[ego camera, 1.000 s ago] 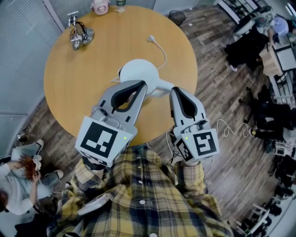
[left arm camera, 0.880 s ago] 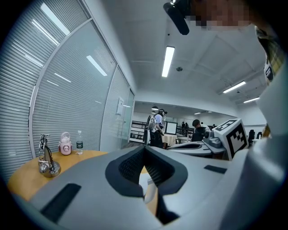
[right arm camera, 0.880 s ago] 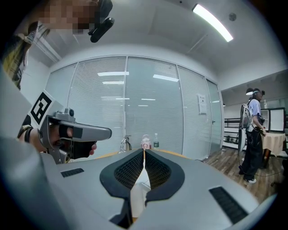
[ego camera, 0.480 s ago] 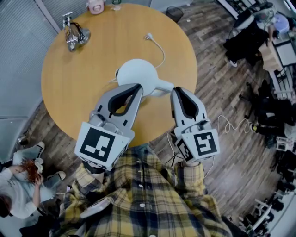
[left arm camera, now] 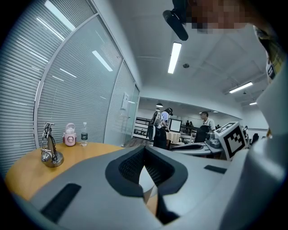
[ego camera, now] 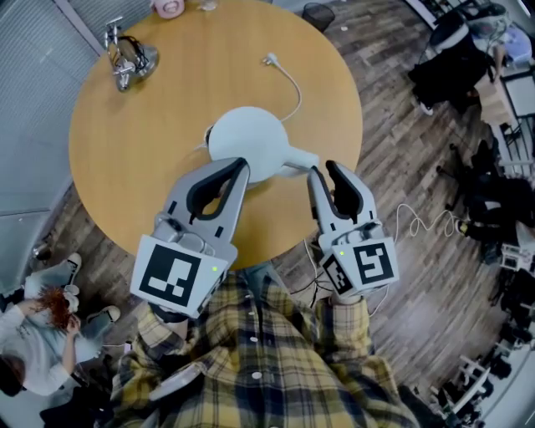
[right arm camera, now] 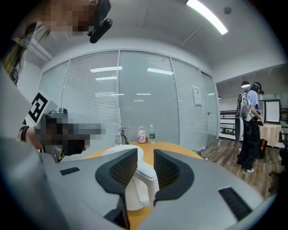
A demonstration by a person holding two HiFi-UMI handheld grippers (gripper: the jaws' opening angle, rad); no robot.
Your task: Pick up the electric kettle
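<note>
The white electric kettle (ego camera: 247, 142) stands on the round wooden table (ego camera: 150, 150), with its handle (ego camera: 303, 157) pointing at me. My right gripper (ego camera: 324, 170) is just behind that handle and its jaws are opening. In the right gripper view the handle (right arm camera: 146, 179) shows in the gap of the right gripper (right arm camera: 145, 152), and the pads do not press on it. My left gripper (ego camera: 241, 164) hovers at the kettle's near side, its tips together and holding nothing. In the left gripper view the left gripper (left arm camera: 144, 150) is shut, with a white sliver of the kettle (left arm camera: 146, 177) behind it.
A power cord (ego camera: 290, 84) ending in a plug (ego camera: 269, 60) lies on the table beyond the kettle. A metal stand (ego camera: 125, 63) and a pink bottle (ego camera: 167, 7) are at the far edge. A person (ego camera: 33, 326) sits on the floor at lower left, and chairs crowd the right.
The right gripper's jaws, shut a second ago, have parted. Both grippers have sunk a little toward the table. The kettle stays in place.
</note>
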